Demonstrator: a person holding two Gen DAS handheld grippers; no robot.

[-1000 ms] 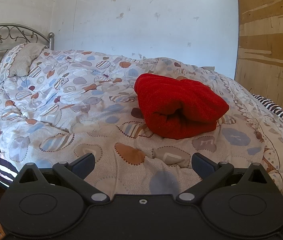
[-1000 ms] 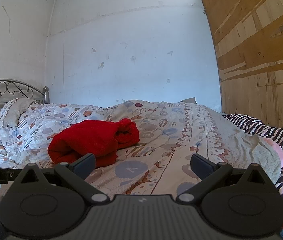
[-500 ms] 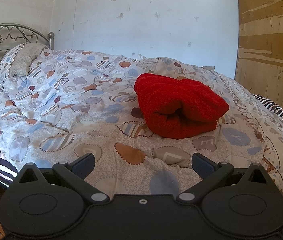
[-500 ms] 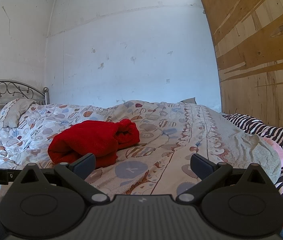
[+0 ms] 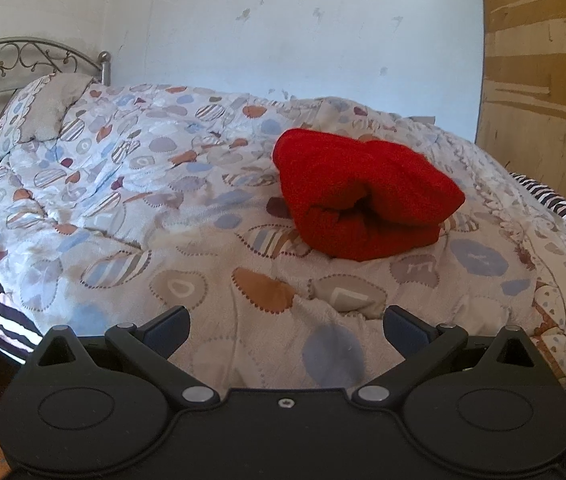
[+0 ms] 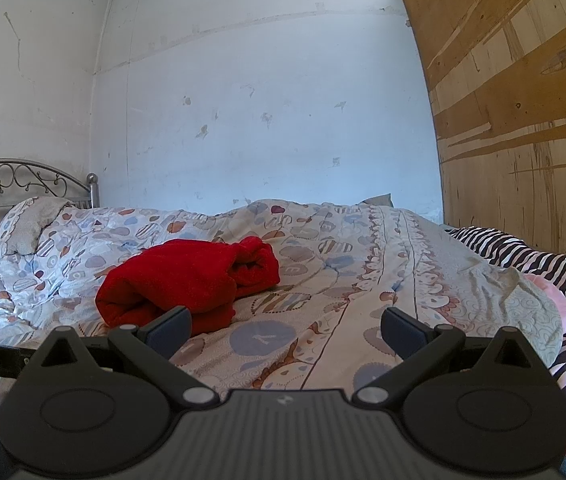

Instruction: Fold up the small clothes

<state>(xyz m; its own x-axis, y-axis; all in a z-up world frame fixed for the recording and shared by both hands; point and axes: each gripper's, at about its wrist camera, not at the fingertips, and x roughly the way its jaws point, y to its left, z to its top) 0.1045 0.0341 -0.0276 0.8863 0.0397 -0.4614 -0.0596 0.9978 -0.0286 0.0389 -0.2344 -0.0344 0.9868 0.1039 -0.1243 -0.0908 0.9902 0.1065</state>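
The patterned quilt [image 5: 187,240] covers the bed from the metal headboard [image 6: 23,176] to the striped sheet [image 6: 543,264]; on its middle lies the red garment [image 5: 363,196], a thick folded bundle, and nothing about it or the view has shifted over the last second, which suggests the fold is finished or paused; the left gripper [image 5: 285,326] hovers low at the near edge, jaws spread wide and empty, well short of the bundle; the right gripper [image 6: 286,326] does likewise, equally wide, the bundle ahead to its left.
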